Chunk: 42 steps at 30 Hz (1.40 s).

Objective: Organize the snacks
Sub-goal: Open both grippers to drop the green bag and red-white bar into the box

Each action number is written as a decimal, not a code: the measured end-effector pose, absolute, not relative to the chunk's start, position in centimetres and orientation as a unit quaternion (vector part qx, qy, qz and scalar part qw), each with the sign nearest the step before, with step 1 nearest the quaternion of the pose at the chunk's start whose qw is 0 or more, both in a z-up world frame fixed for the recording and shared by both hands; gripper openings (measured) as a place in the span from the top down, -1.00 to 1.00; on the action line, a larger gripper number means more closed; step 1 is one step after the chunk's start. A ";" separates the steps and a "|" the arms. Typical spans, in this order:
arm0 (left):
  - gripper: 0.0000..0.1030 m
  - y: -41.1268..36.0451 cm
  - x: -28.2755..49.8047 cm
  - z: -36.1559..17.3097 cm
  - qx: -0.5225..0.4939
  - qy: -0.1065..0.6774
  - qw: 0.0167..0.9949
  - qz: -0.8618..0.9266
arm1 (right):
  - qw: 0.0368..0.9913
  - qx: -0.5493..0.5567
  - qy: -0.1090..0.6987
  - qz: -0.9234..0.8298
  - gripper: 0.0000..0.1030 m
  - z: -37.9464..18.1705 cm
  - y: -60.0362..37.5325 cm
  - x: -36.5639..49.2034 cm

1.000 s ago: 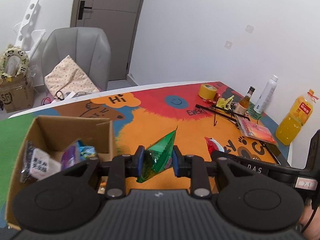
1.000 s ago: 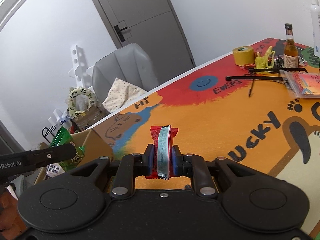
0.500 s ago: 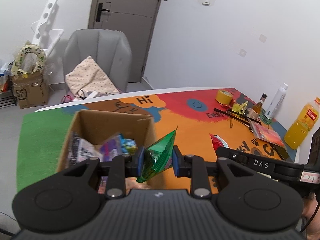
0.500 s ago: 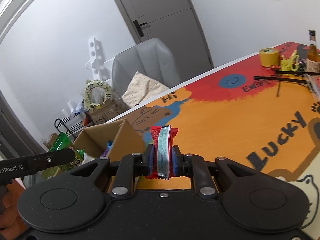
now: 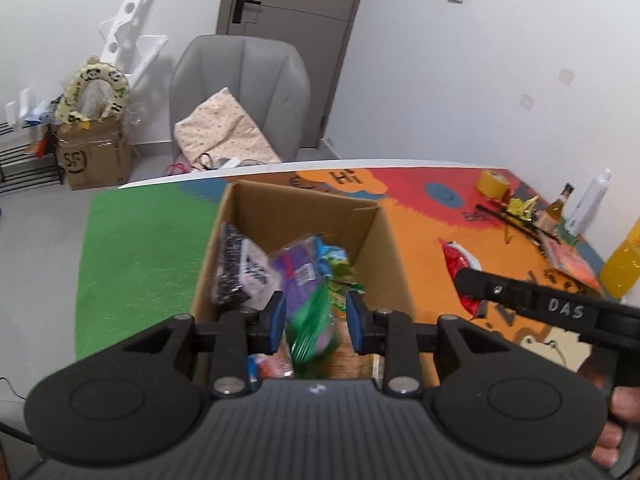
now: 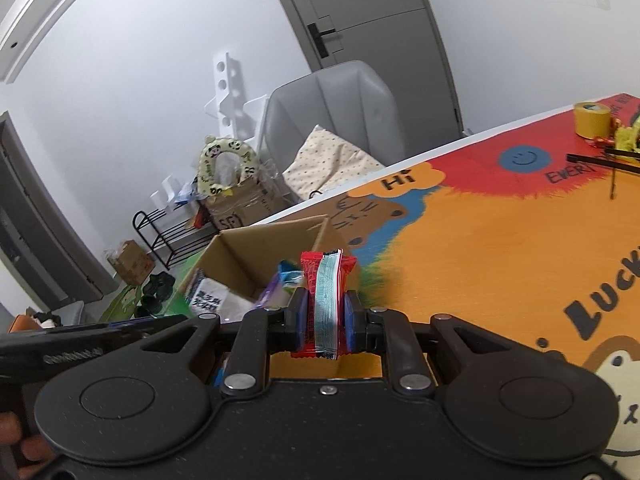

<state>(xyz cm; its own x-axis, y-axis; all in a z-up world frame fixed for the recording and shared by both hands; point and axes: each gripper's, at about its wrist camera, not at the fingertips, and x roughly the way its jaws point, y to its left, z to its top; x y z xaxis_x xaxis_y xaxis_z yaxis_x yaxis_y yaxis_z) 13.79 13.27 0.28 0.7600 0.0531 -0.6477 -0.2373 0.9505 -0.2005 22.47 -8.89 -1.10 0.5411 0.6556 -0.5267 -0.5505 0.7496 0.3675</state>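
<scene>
while the left gripper (image 5: 316, 322) hangs over the box (image 5: 394, 256), its two blue pads (image 5: 276, 322) are spread apart, with gaps on both sides of the green pack (image 5: 314, 334). the green pack looks blurry and sits between the pads, over the inside of the box. i cannot tell if a pad touches it.

inside the box lie a black and white pack (image 5: 240, 268), a purple pack (image 5: 296, 272) and a blue pack (image 5: 330, 252). they are close together, and the purple one leans on the black and white one.

the right gripper (image 6: 323, 322) is closed on a red pack (image 6: 324, 304). the red pack stands up straight between the pads, with a pale blue stripe down its middle. it is held just above the near edge of the box, close to the right wall.

the box stands on a mat (image 5: 416, 216) with orange, red and green parts. the box is open at the top.

farther out on the mat are a yellow tape roll (image 5: 494, 184), a small brown bottle (image 5: 554, 208), a white bottle (image 5: 588, 202) and an orange juice bottle (image 5: 622, 262). a grey chair (image 5: 240, 92) with a dotted cushion (image 5: 224, 132) stands behind the table.
</scene>
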 end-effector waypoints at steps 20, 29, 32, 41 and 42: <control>-0.64 15.9 10.6 -0.3 -0.134 0.332 0.930 0.087 | 0.849 0.062 0.347 0.393 0.15 -0.4 -4.5 20.9; -0.81 15.3 10.6 -0.5 -0.136 0.328 0.932 0.069 | 0.875 0.072 0.336 0.342 -0.24 -0.7 -7.9 20.3; -0.82 14.9 10.6 -0.5 -0.136 0.331 0.931 0.068 | 0.880 0.080 0.334 0.327 -0.32 -0.9 -9.2 20.0; -0.85 14.0 10.2 0.0 -0.133 0.316 0.937 0.064 | 0.899 0.092 0.311 0.294 -0.88 -0.7 -12.5 18.2; -0.89 13.8 10.2 0.0 -0.131 0.315 0.938 0.063 | 0.901 0.093 0.308 0.290 -0.93 -0.7 -12.8 18.0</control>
<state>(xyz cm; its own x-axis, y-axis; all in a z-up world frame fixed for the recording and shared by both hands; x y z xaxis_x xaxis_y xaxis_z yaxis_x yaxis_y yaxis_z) 10.16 13.83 0.03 0.7943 0.0351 -0.6066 -0.2004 0.9576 -0.2070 18.04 -12.77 -0.67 0.6424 0.5803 -0.5005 -0.4656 0.8143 0.3465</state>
